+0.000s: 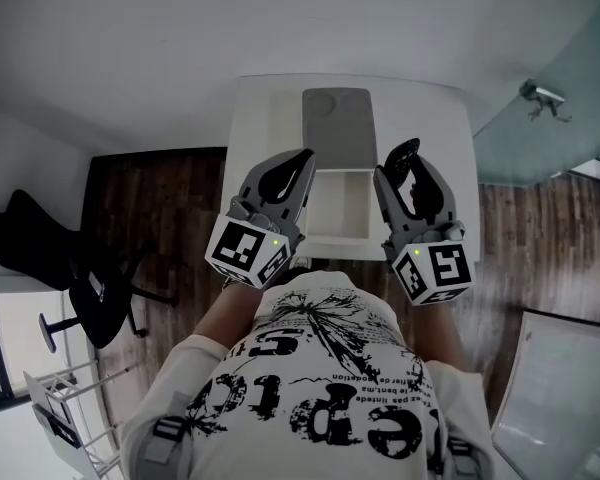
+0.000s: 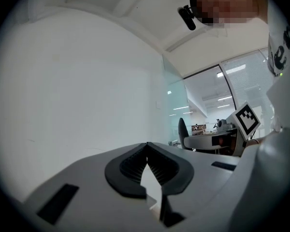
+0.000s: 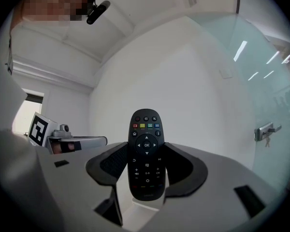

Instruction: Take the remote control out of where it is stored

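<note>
Above one desk (image 1: pixel 255 128), right tool (image 1: pixel 404 160) clamped on one remote control (image 3: pixel 146 153), left tool (image 2: pixel 146 146) closed, empty.

remote control (image 3: pixel 146 154) is showing "OK" on its round pad, "CH" at lower right | shirt (image 1: pixel 310 373) is carrying large black letters, not readable

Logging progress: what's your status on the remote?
Left hand-held gripper shut, empty. Right hand-held gripper shut on black oval remote control, buttons facing its camera. Remote out, clear of white open drawer. Nothing in the way.
</note>
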Tool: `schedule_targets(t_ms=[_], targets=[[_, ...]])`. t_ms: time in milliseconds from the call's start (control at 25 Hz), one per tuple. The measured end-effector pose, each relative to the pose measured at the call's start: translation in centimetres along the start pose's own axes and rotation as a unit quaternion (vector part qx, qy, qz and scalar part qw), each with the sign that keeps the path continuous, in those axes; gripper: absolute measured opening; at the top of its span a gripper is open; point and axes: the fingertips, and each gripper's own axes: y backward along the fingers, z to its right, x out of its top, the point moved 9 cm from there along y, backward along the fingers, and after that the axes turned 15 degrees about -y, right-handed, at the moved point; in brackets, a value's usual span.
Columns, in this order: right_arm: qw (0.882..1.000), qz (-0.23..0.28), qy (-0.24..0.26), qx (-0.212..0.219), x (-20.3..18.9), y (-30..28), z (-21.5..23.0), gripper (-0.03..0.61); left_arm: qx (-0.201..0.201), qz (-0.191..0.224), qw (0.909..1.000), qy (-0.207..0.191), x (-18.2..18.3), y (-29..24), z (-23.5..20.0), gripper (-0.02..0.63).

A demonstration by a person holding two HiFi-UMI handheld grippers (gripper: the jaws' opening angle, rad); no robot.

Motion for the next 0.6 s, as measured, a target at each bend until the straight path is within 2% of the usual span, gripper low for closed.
schedule_targets(t_ms=[320, 600], targets=[[0.999, 0.003, 0.005, 0.034, -1.5, 5.1, 0.3, 0.238, 0.029, -0.002, 0.9994, -0.017, 0.6, 2.9, 6.0, 0.006], [0.999, 0.014, 0.019, 0.048, -3.2, 7.3, -0.3, 0.238, 0.037, -0.003, 0.9992, -0.015, -0.2, 5.1, 8.9, 0.006]])
